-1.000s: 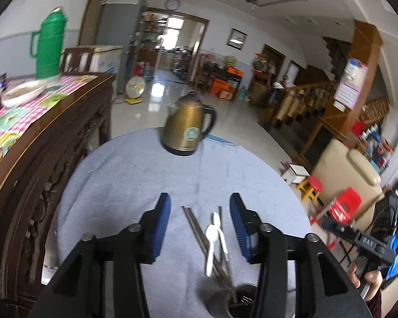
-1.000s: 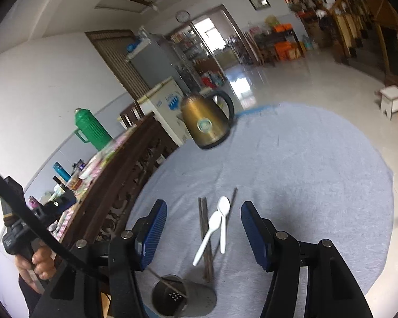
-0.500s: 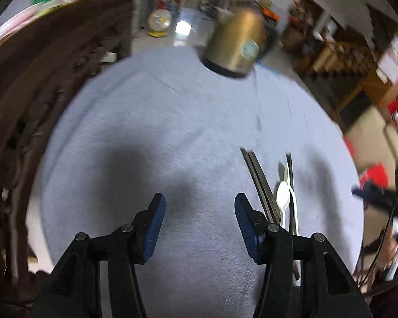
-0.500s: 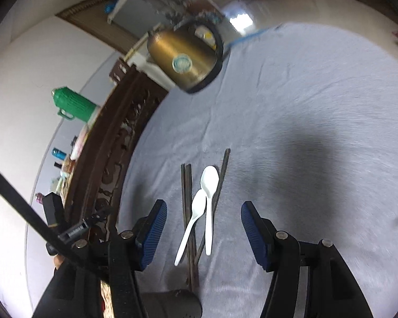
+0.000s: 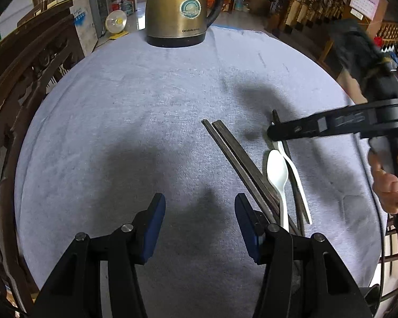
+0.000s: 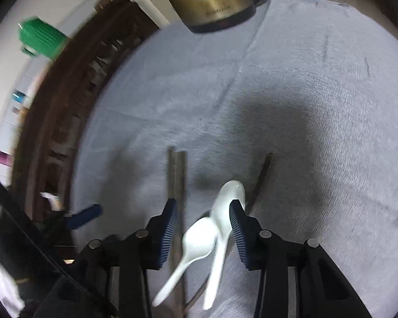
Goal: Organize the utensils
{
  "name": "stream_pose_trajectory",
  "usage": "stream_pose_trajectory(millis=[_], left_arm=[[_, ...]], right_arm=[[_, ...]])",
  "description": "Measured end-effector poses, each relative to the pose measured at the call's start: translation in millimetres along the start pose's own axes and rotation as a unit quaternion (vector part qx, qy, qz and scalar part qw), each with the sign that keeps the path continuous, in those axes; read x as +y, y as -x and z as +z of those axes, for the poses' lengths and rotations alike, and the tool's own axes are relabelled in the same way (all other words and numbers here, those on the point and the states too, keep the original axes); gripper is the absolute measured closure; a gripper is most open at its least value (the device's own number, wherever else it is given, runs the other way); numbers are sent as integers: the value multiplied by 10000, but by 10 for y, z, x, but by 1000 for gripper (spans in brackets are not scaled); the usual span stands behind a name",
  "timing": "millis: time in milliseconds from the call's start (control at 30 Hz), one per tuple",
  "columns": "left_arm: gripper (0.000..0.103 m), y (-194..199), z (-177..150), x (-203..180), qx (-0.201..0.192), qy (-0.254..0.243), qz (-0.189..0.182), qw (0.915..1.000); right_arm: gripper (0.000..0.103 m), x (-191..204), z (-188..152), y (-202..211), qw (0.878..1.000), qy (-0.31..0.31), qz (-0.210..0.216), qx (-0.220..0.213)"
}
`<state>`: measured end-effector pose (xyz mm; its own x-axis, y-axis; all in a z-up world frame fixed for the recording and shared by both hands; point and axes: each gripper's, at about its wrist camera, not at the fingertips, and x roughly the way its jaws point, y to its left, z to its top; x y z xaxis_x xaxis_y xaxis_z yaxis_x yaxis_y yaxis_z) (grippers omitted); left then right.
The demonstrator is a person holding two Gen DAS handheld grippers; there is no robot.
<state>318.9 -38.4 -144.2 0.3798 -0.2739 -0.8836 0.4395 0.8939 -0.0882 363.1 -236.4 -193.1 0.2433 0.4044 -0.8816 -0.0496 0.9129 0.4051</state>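
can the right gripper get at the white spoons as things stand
Probably yes. The right gripper is already over the two white spoons, its closing jaws straddling them with nothing on top. The chopsticks lie close alongside and may get caught too. The left gripper is off to the side, over bare cloth.

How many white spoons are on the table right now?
2. One white spoon lies between the right gripper's closing jaws; the other spoon lies crossed beside it, by the chopsticks. None seems hidden.

2 white spoons [image 5: 278, 171], 3 dark chopsticks [image 5: 241, 164], 1 kettle [image 5: 181, 9]
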Motion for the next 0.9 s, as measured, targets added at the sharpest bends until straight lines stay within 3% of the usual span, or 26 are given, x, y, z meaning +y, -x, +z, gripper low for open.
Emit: stream_pose_trajectory(millis=[133,233,300,500,633,767,900], left_arm=[[48,8,37,-20,-62,-154,-24,9999],[48,-22,106,-99,-91,-273,-128,9995],[48,-42,159,-171,-126,-324,-236,9991],[48,-178,297,-464,-101,-547,-603,9966],[48,-346,388,-662,-47,-847,-602,9946],[48,-551,452,-757,153,-863,-753,9933],[88,-671,443,-802,328,-853,-936,9914]], right_arm=[[86,51,8,-171,9985,122,-498,165],[97,9,-46,-121,9991,77,-411,57],[99,-47,-105,-28,9989,71,-437,-126],[99,-403,-327,298,9973,-355,153,-621],[99,-652,-525,533,9902,-629,642,-1073],[99,-766,-639,652,9830,-756,869,-1430],[99,-867,-787,845,9750,-832,1049,-1775]])
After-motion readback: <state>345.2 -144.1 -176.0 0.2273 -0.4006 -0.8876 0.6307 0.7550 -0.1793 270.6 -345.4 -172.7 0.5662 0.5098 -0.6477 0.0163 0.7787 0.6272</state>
